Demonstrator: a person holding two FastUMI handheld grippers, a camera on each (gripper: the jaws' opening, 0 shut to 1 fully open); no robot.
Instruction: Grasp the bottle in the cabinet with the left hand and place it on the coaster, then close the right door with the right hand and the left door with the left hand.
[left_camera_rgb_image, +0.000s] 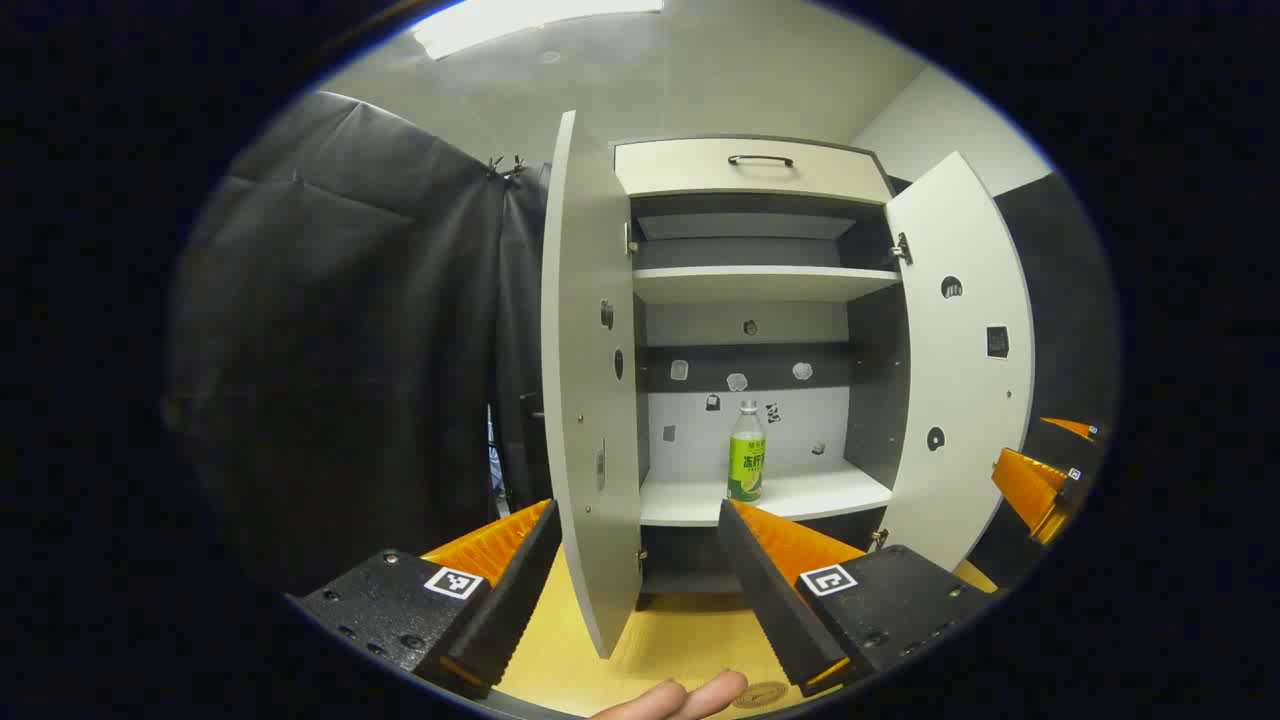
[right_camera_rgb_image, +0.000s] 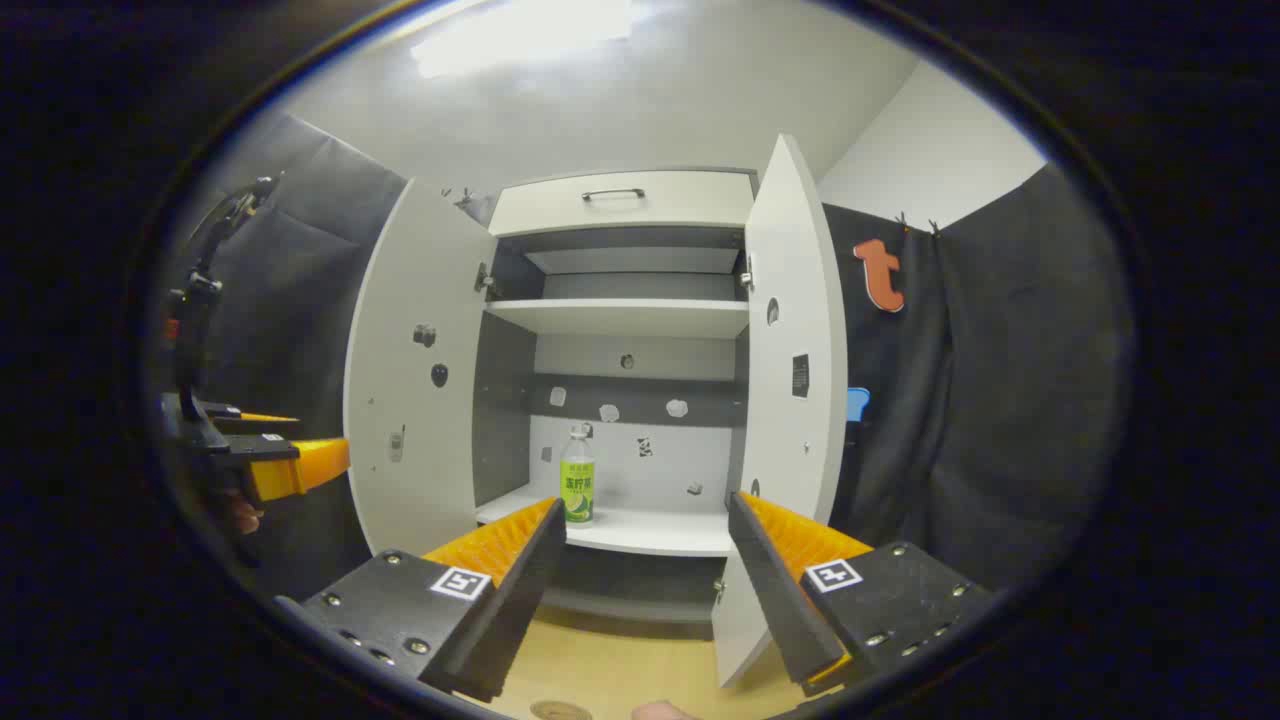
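Clearly the wide-open left gripper (left_camera_rgb_image: 635, 560) should pass between both open white doors and straddle the green-labelled clear plastic bottle (left_camera_rgb_image: 746, 455), upright on the pale cabinet's lower shelf (left_camera_rgb_image: 800, 495), while the right gripper (right_camera_rgb_image: 640, 560) waits, likewise open

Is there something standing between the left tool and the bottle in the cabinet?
Nothing visible does. The bottle stands alone on the lower shelf, both doors are swung open, and the open left tool faces it from outside the cabinet.
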